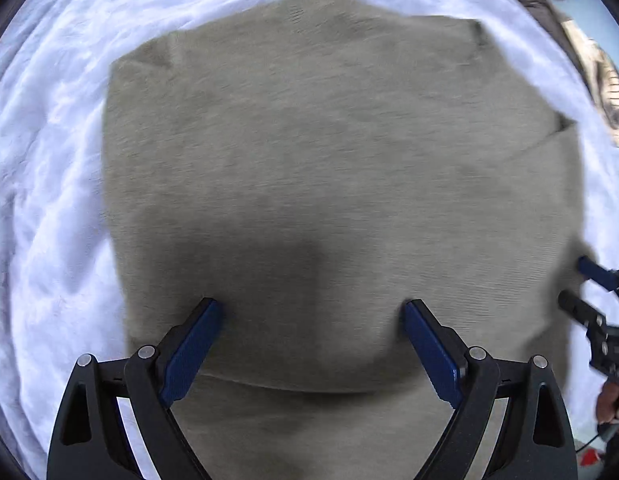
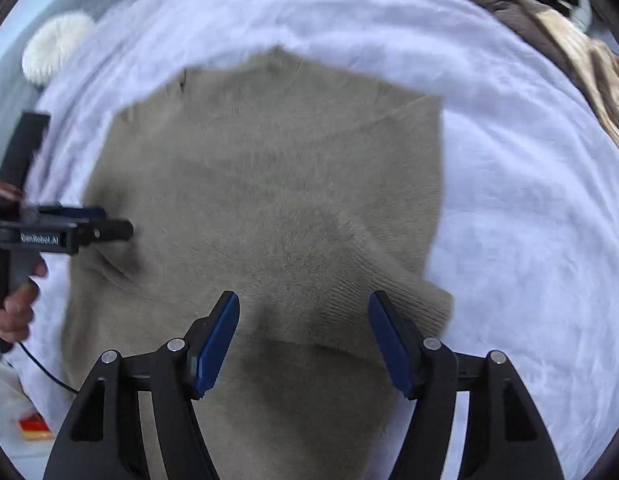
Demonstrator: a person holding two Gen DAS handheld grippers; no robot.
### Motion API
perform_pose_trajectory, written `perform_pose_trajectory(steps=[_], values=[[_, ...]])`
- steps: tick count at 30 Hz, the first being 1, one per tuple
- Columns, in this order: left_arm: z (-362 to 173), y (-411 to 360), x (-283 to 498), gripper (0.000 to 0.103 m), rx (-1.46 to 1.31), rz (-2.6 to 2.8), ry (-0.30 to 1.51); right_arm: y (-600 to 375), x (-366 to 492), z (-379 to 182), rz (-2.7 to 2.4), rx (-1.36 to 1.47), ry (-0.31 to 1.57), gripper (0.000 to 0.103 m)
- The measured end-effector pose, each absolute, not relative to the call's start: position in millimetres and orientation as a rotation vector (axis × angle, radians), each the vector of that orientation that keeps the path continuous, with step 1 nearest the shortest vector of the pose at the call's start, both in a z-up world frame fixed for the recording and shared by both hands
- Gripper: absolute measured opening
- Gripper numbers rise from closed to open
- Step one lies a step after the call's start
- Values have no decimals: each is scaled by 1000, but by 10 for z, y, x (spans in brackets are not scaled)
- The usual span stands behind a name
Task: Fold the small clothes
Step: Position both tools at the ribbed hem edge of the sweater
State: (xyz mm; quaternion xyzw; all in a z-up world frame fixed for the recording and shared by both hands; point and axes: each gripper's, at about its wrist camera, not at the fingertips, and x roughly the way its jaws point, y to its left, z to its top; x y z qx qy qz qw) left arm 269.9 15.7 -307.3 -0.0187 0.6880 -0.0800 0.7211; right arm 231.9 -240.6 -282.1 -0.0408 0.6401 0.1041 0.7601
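Left gripper (image 1: pixel 313 312) spread wide above the sweater (image 1: pixel 329 168), nothing pinched; sweater flat on white sheet (image 1: pixel 49 184). Right view: right gripper (image 2: pixel 305 308) jaws apart, pads clear of knit, over folded ribbed sleeve (image 2: pixel 393 276). Brown blanket (image 2: pixel 549 28) at far edge.

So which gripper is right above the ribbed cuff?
The right gripper: the sweater's ribbed cuff lies beneath its open fingers; the left gripper hovers over plain knit.

bright daylight, motion blur, fisheye edges bent, soft shadows.
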Motion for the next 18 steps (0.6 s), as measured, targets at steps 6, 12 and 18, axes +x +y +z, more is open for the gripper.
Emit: perform_pose_trajectory(steps=[6, 12, 18], values=[[-3014, 407, 2552, 93, -23, -144, 1520, -2758, 2336, -2831, -16, 34, 1399, 77], [-2821, 279, 1939, 93, -46, -219, 1514, -2237, 1776, -2631, 221, 6, 1388, 77], [-3187, 89, 1123, 94, 150, -201, 1595, -1601, 1136, -3088, 264, -300, 1450, 77]])
